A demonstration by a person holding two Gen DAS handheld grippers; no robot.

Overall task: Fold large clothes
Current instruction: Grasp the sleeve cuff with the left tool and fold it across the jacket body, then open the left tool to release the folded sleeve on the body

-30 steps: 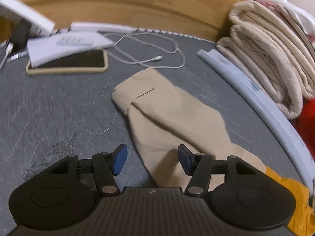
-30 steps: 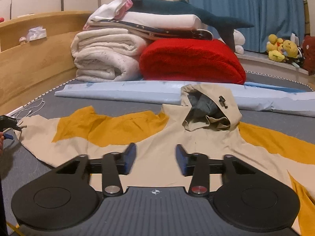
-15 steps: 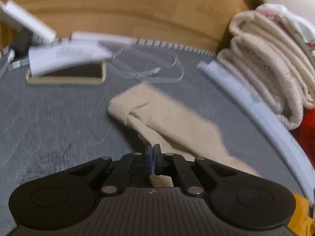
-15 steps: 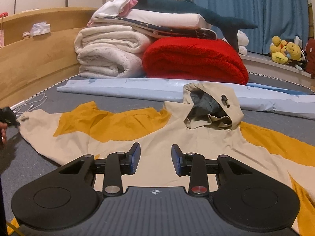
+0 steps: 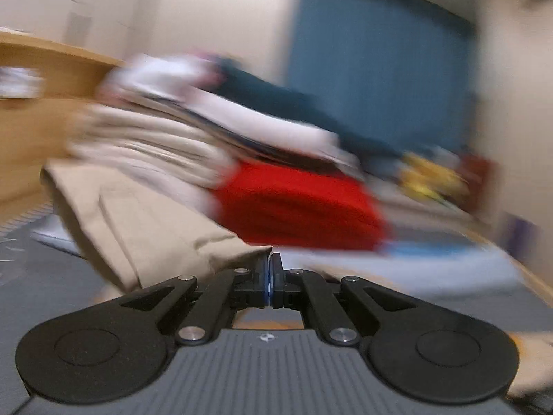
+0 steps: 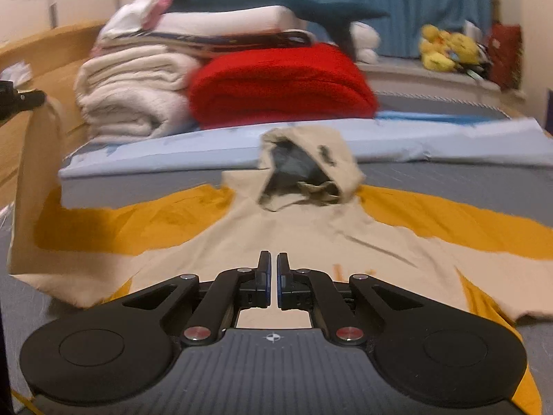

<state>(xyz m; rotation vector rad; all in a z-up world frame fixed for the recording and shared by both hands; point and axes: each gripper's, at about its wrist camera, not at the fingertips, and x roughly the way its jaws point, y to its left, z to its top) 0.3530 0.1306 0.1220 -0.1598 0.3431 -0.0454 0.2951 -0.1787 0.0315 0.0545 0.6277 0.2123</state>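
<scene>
Left gripper (image 5: 270, 275) is clamped on the beige sleeve (image 5: 145, 221), holding it up off the bed, while right gripper (image 6: 273, 283) hovers nearly closed, gripping nothing, over the hoodie (image 6: 311, 235) spread flat just ahead, hood (image 6: 307, 169) beyond.

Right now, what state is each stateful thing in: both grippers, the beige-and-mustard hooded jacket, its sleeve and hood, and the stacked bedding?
Left gripper: shut on the beige sleeve.
Beige sleeve: lifted off the grey mat.
Right gripper: nearly shut, holding nothing, over the jacket.
Beige-and-mustard hooded jacket: spread flat, not yet folded.
Hood: open, propped up.
Red blanket: folded.
Cream blankets: folded, stacked.
</scene>
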